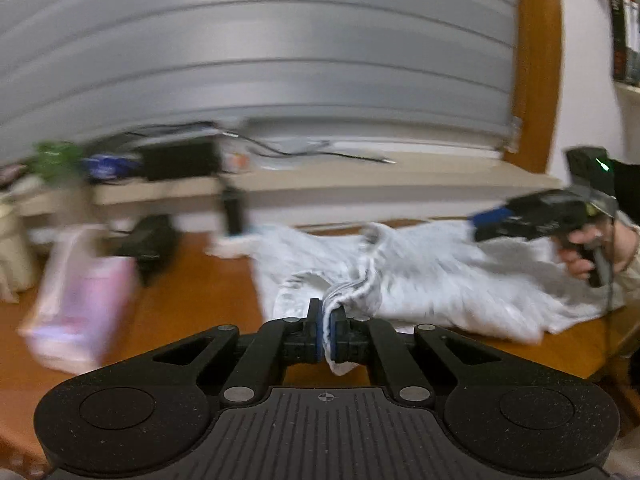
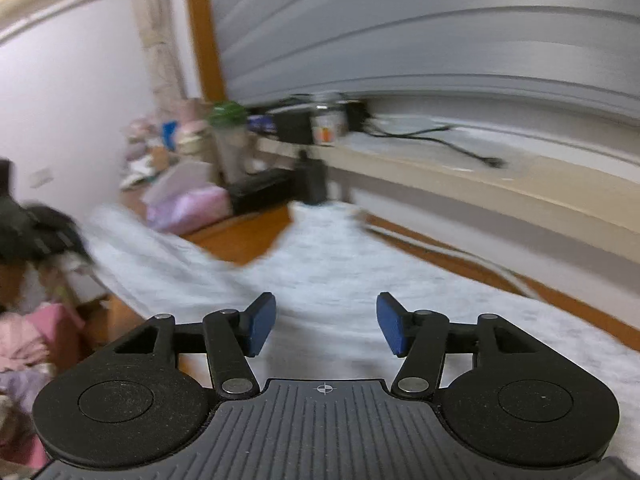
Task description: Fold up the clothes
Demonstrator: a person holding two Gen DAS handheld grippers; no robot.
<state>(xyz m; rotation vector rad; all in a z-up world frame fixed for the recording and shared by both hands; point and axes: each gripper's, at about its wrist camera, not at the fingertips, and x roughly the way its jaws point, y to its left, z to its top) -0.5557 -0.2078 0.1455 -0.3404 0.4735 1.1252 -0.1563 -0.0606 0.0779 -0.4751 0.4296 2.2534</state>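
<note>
A light grey garment (image 1: 432,280) lies spread on the wooden table (image 1: 192,296). My left gripper (image 1: 327,328) is shut on a bunched ribbed edge of the garment and holds it just above the table. In the left wrist view the right gripper (image 1: 486,220) hovers over the garment's far right side, held by a hand. In the right wrist view my right gripper (image 2: 326,326) is open and empty, its blue pads (image 2: 262,324) wide apart above the grey garment (image 2: 340,264). The left gripper shows as a dark blur at the left edge (image 2: 36,236).
A pink-white packet (image 1: 80,296) and a black box (image 1: 154,240) lie on the table's left. A dark bottle (image 1: 234,208) stands behind the garment. A cluttered ledge with cables (image 1: 320,152) runs under grey blinds. A pink bag (image 2: 188,208) and pink clothes (image 2: 24,344) lie left.
</note>
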